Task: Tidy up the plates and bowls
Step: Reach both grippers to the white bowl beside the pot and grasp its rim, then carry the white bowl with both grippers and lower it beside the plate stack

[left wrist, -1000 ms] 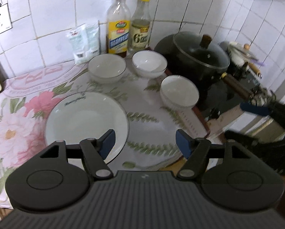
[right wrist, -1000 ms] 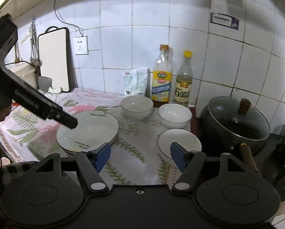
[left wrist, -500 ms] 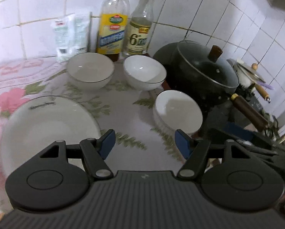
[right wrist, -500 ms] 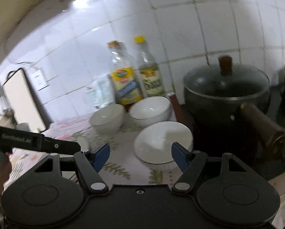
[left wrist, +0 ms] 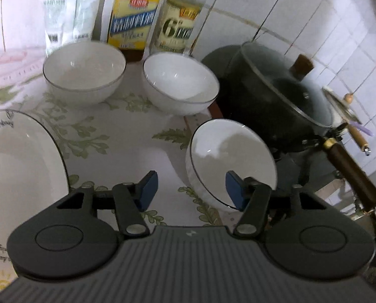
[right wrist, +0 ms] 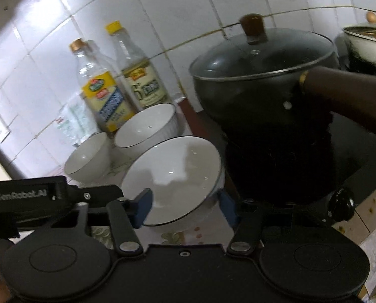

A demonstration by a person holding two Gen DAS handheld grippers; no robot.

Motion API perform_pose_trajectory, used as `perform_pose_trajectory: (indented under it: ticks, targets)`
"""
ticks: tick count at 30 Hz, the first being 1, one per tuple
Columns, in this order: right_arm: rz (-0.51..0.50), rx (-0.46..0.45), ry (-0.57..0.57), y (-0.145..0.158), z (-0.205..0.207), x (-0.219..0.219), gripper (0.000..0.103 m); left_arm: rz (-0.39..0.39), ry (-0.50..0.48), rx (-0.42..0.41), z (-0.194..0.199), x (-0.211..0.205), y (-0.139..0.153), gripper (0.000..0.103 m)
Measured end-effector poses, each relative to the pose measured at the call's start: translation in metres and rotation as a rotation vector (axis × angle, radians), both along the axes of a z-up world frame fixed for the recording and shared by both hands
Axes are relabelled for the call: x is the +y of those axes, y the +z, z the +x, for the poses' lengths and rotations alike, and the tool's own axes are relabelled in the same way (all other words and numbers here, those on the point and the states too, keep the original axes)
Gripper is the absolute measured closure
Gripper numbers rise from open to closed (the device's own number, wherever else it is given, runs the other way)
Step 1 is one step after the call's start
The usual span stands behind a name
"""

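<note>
The right gripper (right wrist: 185, 208) is closing with the nearest bowl (right wrist: 172, 179) between its blue pads, not visibly pinched. The left gripper (left wrist: 191, 189), also closing, straddles that bowl's near rim. The bowl sits upright, mouth up, round, just beside the black pot (right wrist: 263, 80); 2 competing grips could tip it against the pot.
</note>
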State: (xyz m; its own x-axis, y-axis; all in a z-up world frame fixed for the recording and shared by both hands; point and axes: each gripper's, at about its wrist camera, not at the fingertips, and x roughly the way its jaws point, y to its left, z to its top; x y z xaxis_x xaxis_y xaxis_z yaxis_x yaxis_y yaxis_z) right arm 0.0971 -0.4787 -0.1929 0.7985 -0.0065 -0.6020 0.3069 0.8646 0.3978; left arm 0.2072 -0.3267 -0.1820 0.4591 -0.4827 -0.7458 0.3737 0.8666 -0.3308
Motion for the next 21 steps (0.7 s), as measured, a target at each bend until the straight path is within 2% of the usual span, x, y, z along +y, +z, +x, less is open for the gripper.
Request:
perform_pose_trajectory:
  ticks: [4, 7, 10, 17, 21]
  targets:
    - [0.044, 0.026, -0.036, -0.008, 0.004, -0.006, 0.052, 0.046, -0.006, 0.013, 0.009, -0.010, -0.013, 0.060]
    - [0.039, 0.052, -0.043, -0.010, 0.009, -0.007, 0.054, 0.024, -0.012, 0.050, 0.015, -0.012, -0.020, 0.069]
    - [0.045, 0.083, -0.045, -0.014, 0.014, -0.008, 0.065, -0.005, -0.019, 0.093, 0.020, -0.016, -0.024, 0.083]
    - [0.054, 0.127, -0.056, -0.013, 0.021, -0.009, 0.072, 0.034, -0.016, 0.083, 0.016, -0.023, -0.023, 0.085]
    - [0.028, 0.159, -0.049, -0.008, 0.024, -0.007, 0.079, 0.100, -0.023, 0.068, 0.008, -0.027, -0.021, 0.087]
